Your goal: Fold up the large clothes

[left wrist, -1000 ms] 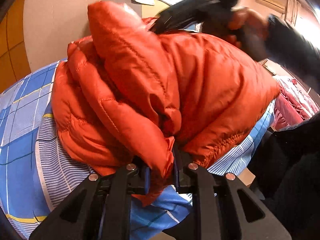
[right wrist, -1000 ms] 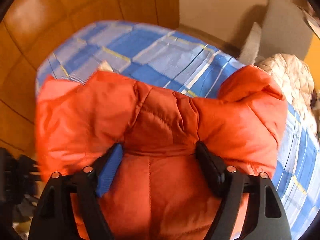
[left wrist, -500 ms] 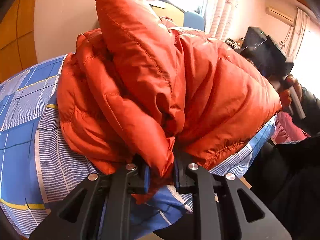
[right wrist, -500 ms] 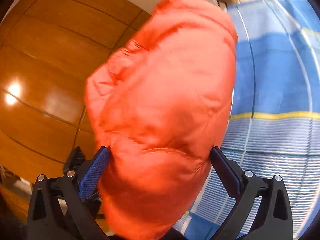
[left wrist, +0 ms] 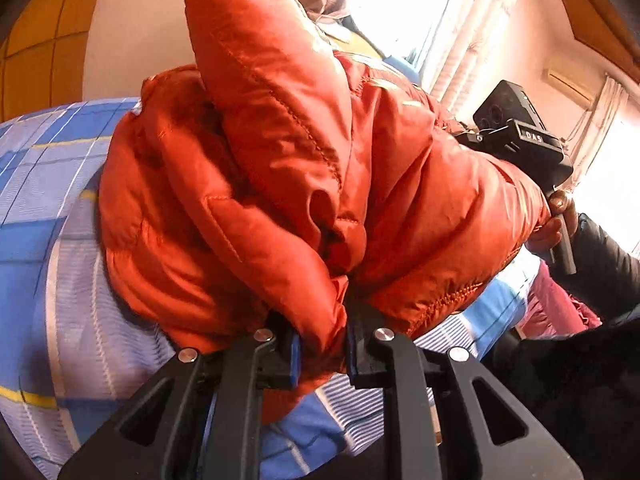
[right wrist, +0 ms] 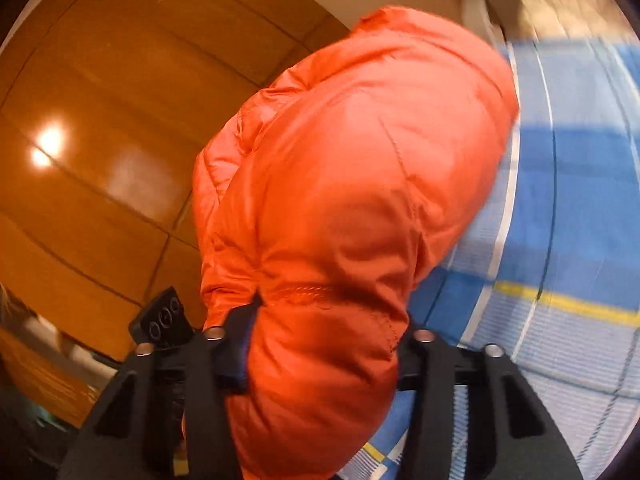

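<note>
Puffy orange quilted down jacket (left wrist: 304, 184) bunched on blue checked bedsheet (left wrist: 48, 240). Left gripper (left wrist: 322, 354) pinches its hem, nearly shut; right gripper (right wrist: 320, 356) closing round the opp. end, padding between jaws.

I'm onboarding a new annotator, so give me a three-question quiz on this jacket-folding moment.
1. True or false: the left gripper is clamped on a fold of the puffy orange quilted jacket.
2. What lies under the jacket? A) blue checked bedsheet B) bare wooden floor C) grey carpet
3. Fill in: between the closing jaws of the right gripper sits a bunch of the ____.

Key: 1 true; 2 A; 3 jacket.
</note>
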Motion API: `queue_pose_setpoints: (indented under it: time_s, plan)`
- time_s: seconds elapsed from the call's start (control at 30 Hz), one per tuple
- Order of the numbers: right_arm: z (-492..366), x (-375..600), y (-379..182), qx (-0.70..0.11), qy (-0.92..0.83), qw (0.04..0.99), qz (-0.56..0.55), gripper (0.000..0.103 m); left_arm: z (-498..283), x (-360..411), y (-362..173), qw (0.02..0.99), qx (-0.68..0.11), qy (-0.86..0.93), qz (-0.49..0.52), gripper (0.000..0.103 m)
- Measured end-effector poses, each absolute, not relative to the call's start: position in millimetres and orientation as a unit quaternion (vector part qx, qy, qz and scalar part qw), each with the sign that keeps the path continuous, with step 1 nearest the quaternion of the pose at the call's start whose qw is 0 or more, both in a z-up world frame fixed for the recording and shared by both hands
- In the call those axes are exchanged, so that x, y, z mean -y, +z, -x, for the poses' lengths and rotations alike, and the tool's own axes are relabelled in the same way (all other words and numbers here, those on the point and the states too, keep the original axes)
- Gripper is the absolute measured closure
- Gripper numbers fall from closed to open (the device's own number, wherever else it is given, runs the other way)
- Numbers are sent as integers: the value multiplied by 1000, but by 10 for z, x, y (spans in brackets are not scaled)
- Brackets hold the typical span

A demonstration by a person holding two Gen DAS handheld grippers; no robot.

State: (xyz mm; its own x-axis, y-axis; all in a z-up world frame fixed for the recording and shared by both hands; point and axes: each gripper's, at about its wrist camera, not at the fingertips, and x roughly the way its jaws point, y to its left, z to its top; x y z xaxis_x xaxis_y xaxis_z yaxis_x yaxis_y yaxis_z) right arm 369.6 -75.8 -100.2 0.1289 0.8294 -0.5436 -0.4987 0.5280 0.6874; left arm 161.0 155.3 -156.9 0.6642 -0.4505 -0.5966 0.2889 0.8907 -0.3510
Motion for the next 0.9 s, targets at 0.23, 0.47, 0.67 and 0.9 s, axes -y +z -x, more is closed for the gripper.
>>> queue_pose_setpoints:
  time_s: [0.23, 0.47, 0.67, 0.9]
  plan:
    - [-3673, 1492, -478, -404, 415, 798, -164, 66, -2004, -1054, -1276, 905, -327, -262, 72, 88]
    - [-3559, 2329, -637, -412, 321, 838, -160, 66, -2452, -358, -1325, 885, -345, -312, 27, 88]
    - [-3475, 2612, -1404, -465, 254, 819, -218, 63, -2570, -258, -1876, 863, -396, -307, 61, 88]
    - [-3409, 2756, -1396, -448, 213, 837, -231, 32, -2534, -131, -1779, 877, -392, -278, 31, 81]
